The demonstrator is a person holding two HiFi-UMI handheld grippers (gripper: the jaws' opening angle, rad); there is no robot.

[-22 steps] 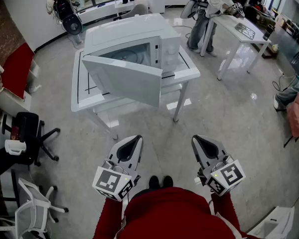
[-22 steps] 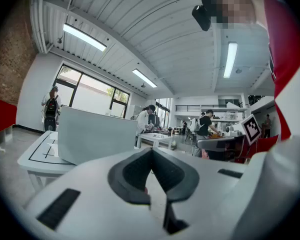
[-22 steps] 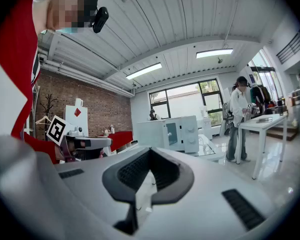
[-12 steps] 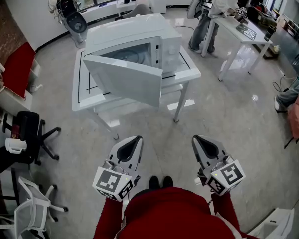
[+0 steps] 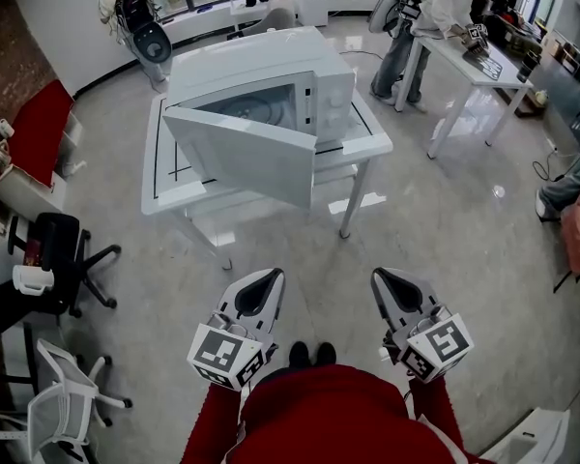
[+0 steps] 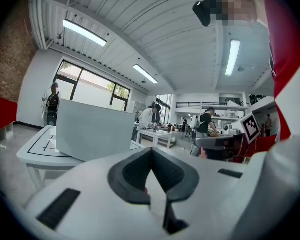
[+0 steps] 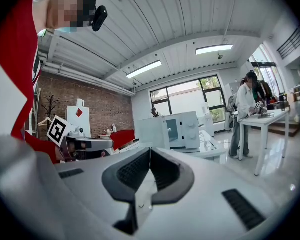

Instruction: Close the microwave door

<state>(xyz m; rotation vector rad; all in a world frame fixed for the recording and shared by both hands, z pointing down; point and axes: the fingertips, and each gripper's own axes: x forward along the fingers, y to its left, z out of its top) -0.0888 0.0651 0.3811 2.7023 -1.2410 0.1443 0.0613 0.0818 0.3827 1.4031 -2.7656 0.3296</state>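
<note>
A white microwave point(image 5: 271, 71) stands on a white table point(image 5: 362, 143) ahead of me, and its door point(image 5: 240, 158) hangs wide open toward me, hinged at the left. In the right gripper view the microwave point(image 7: 182, 129) shows its open cavity and two knobs, with the door point(image 7: 152, 132) swung out. The left gripper view meets only the door's point(image 6: 92, 131) blank outer face. My left gripper point(image 5: 271, 276) and right gripper point(image 5: 379, 275) hover low near my body, well short of the table. Both are shut and hold nothing.
A black office chair point(image 5: 58, 249) and a white chair point(image 5: 68, 404) stand at the left. A second white table point(image 5: 474, 61) is at the back right, with a person point(image 5: 420, 17) bent over it. Red cabinets point(image 5: 34, 133) line the left wall.
The view has shifted slightly. Both grippers stay shut, and the door stays at the same angle.
</note>
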